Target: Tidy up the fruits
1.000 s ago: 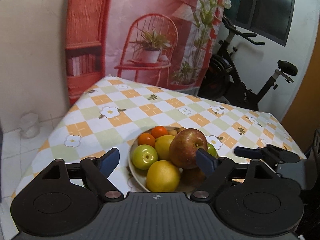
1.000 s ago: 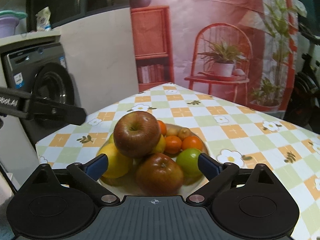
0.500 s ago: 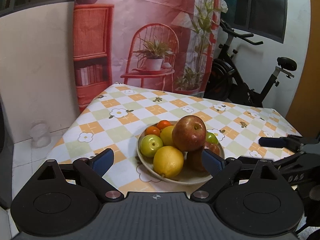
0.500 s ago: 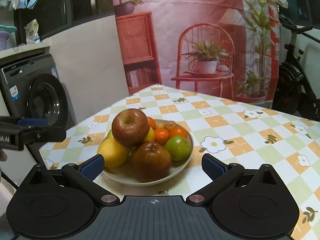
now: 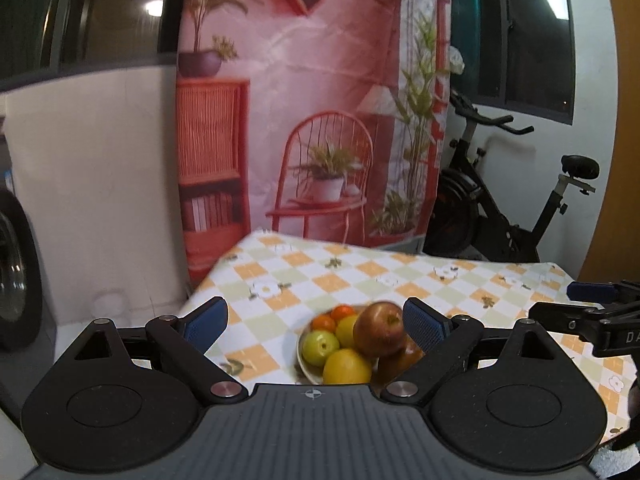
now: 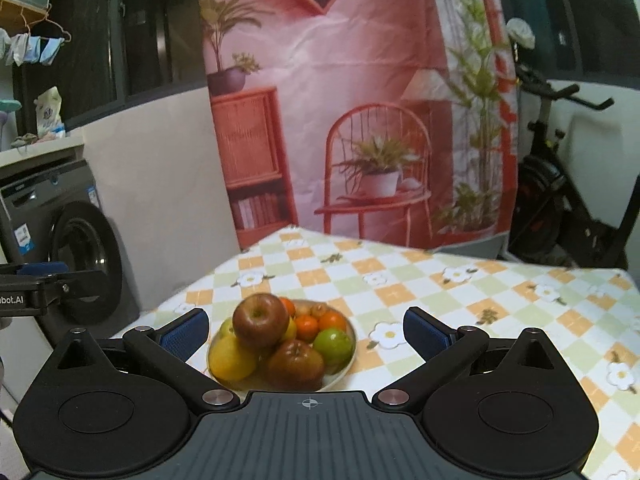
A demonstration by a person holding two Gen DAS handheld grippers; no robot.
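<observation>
Right wrist: fruit bowl beyond spread fingers, untouched.

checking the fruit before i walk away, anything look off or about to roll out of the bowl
Nothing spilled. The only oddity: the big red apple sits perched on top of the pile in the bowl, resting on the lemon and other fruit, so it might roll if bumped.

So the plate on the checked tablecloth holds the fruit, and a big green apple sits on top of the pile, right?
Nearly. The fruit is piled on the plate, but the apple on top is red, as the right wrist view shows. The green fruit sits lower, at the plate's edge.
</observation>
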